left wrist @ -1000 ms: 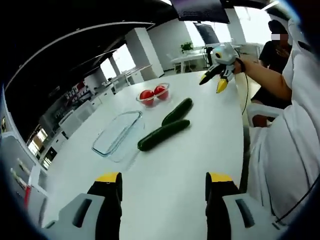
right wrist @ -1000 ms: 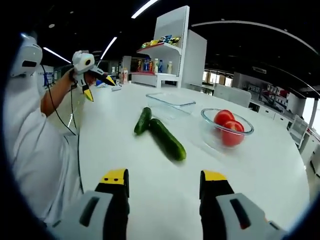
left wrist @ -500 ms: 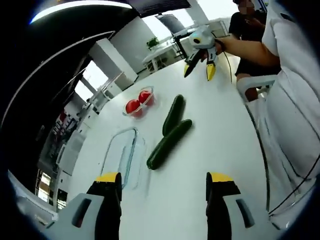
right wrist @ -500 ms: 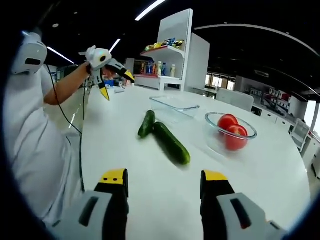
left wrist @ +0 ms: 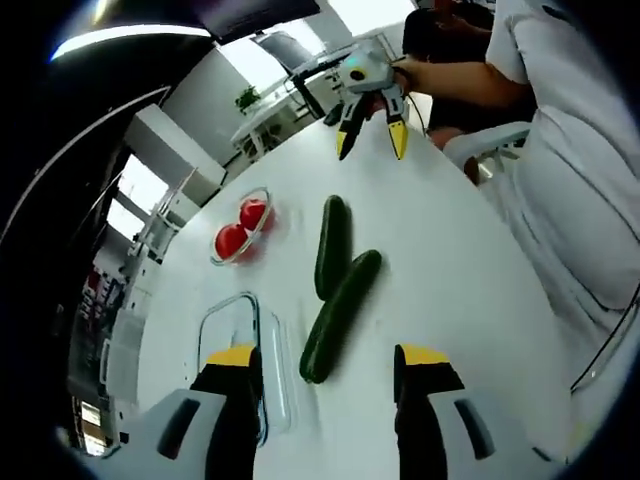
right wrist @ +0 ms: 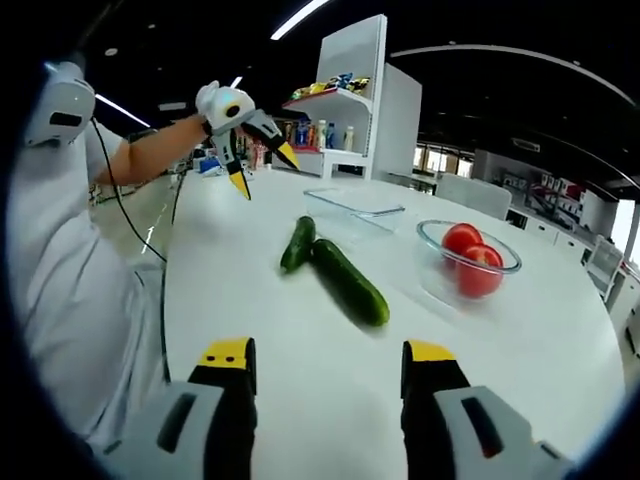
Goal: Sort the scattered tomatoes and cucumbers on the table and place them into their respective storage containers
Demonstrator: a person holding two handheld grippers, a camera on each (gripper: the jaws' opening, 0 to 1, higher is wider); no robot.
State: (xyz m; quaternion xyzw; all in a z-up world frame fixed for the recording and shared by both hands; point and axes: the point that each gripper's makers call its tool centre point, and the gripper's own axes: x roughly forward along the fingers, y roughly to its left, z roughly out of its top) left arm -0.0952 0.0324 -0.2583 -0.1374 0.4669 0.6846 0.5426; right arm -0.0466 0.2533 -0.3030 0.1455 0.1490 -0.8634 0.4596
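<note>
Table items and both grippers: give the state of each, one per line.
Two cucumbers: loose on the table, ends touching.
Tomatoes: inside the round glass bowl.
Rectangular glass container: empty.
Left gripper: open, empty.
Right gripper: open, empty.

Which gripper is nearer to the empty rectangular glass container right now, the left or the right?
Left. The left gripper hangs open right beside the glass container, at its near end. The right gripper sits farther off, beyond the two cucumbers from the container.

Dark green cucumbers [left wrist: 338, 313]; red tomatoes [right wrist: 470, 259]; white table [right wrist: 300, 370]; yellow-tipped fingers [right wrist: 229, 353].
</note>
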